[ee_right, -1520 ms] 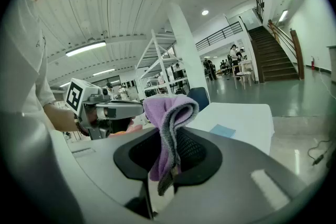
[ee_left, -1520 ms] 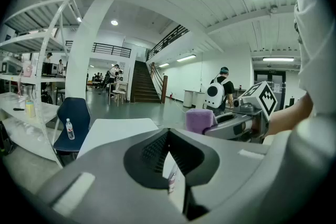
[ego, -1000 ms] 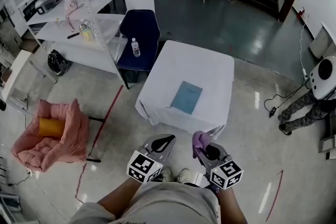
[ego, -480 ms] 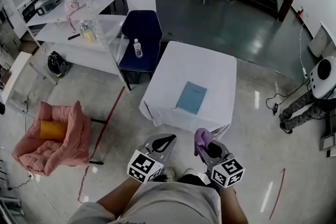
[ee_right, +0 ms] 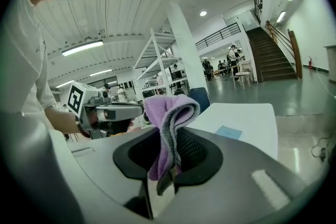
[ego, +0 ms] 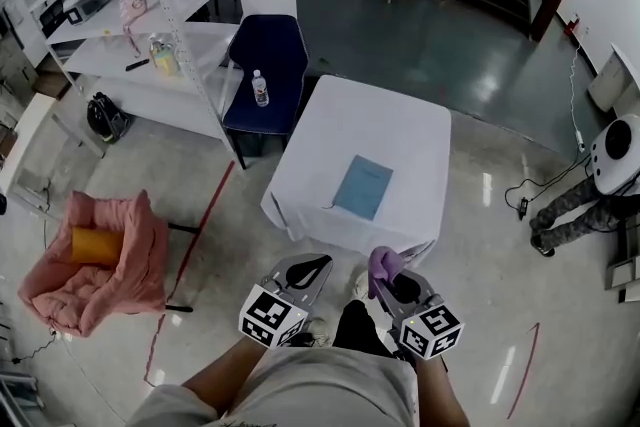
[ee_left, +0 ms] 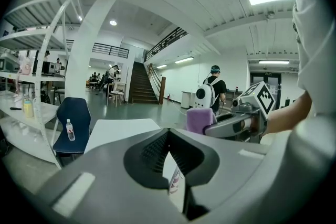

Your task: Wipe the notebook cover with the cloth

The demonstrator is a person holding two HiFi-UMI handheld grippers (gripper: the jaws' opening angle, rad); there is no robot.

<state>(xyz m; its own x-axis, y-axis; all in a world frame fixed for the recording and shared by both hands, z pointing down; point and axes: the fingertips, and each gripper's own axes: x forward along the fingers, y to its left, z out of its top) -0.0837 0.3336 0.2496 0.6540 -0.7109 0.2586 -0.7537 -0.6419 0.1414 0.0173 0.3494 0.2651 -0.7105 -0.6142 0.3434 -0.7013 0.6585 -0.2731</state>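
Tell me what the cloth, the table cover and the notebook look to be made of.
Cloth: soft textile, likely microfibre; purple fuzzy nap, greyer inner face, folds limply.
Table cover: thin white fabric, matte; it hangs over the edges, with folds at the corners.
Notebook: pale blue matte cover, probably card or paper; too small to be sure.

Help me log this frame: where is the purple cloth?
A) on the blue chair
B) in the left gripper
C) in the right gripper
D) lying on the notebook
C: the right gripper is shut on the purple cloth, while the notebook lies bare on the table.
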